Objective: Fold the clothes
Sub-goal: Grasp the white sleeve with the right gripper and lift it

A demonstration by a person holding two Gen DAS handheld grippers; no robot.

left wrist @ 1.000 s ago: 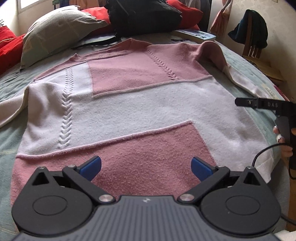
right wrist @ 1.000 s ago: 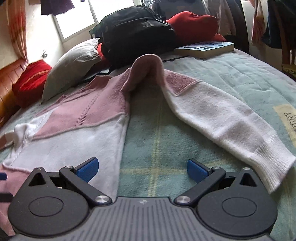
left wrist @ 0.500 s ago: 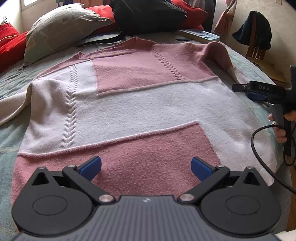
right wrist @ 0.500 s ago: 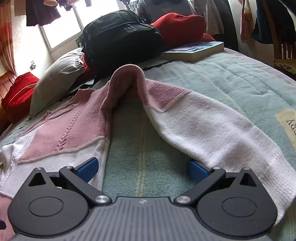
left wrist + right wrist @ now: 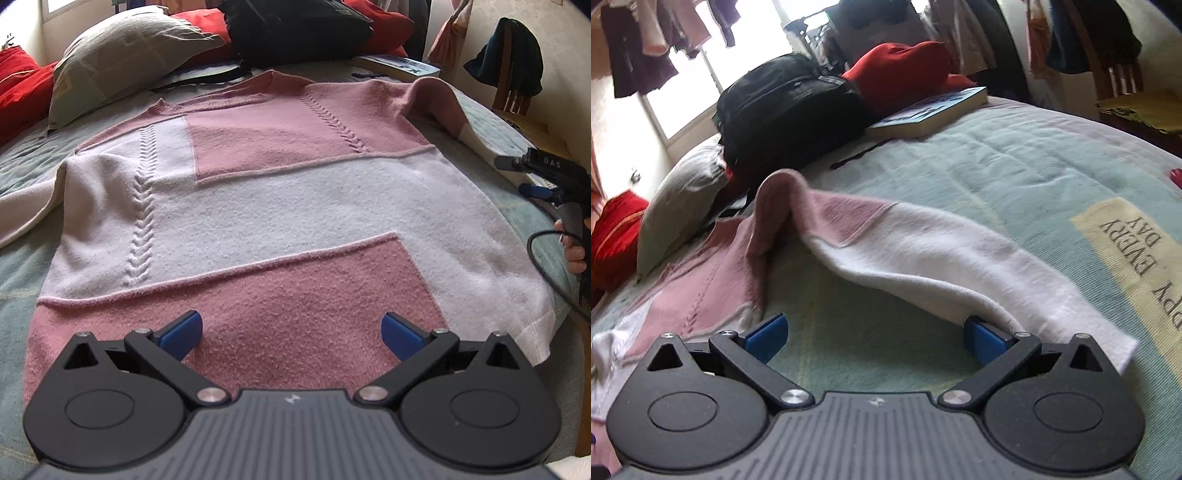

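A pink and white knit sweater [image 5: 280, 206] lies flat, front up, on the bed. My left gripper [image 5: 291, 332] hovers open over its pink hem panel, nothing between the fingers. The sweater's right sleeve [image 5: 923, 254] runs out over the blanket, pink at the shoulder and white toward the cuff. My right gripper [image 5: 875, 338] is open, tilted, at the sleeve's lower edge; the white sleeve drapes over its right fingertip [image 5: 982, 338]. In the left wrist view the right gripper [image 5: 546, 181] shows at the sweater's right side, held by a hand [image 5: 574, 251].
A grey pillow [image 5: 122, 70], red cushions [image 5: 18, 92], a black backpack [image 5: 786, 107] and a book [image 5: 931, 110] sit at the head of the bed. The green blanket [image 5: 1015, 173] carries a printed yellow label [image 5: 1134, 258]. A chair with clothes [image 5: 513, 70] stands at the right.
My right gripper has moved forward and tilted, coming in under the white sleeve so its right finger now touches the fabric. The left gripper has stayed nearly still over the hem.
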